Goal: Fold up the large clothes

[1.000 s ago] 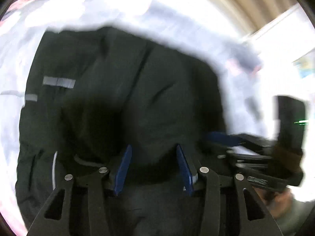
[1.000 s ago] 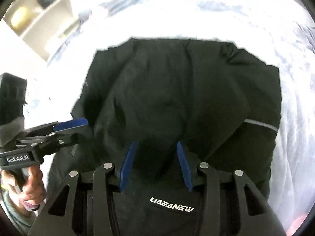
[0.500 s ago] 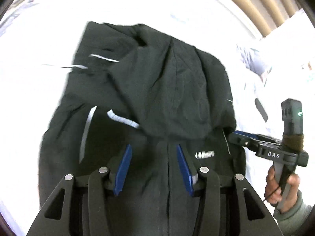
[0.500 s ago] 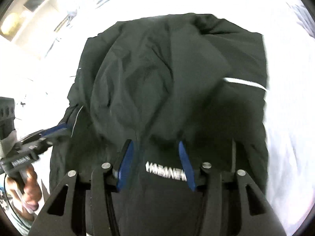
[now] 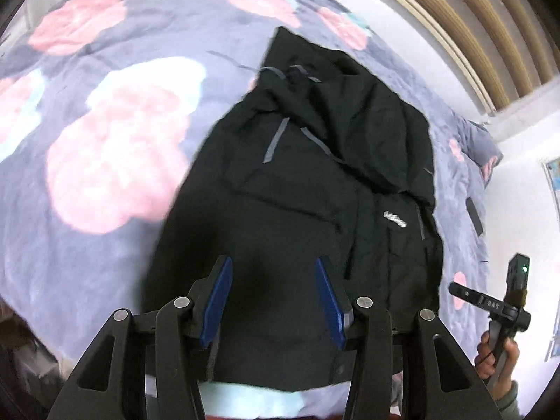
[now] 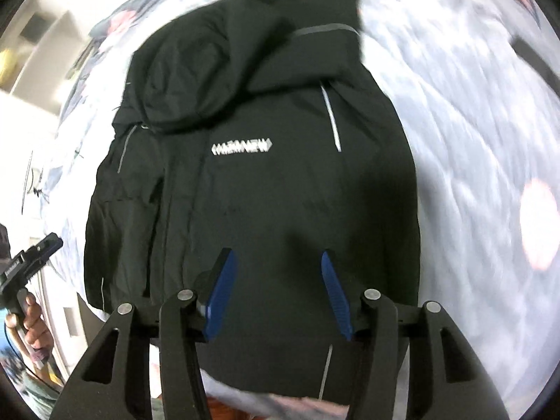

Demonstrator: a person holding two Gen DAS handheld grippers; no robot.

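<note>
Broadly, a grey quilted bedspread with pink flowers (image 5: 115,161) carries the black hooded jacket with grey reflective stripes (image 6: 266,182), laid flat, sleeves tucked in, seemingly for folding. Left gripper (image 5: 273,297) and right gripper (image 6: 278,294) hover wide apart, empty.

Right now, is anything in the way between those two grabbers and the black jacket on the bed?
Nothing visible. The black jacket lies spread on the bed, and both the left gripper and right gripper hang open directly above it.
</note>
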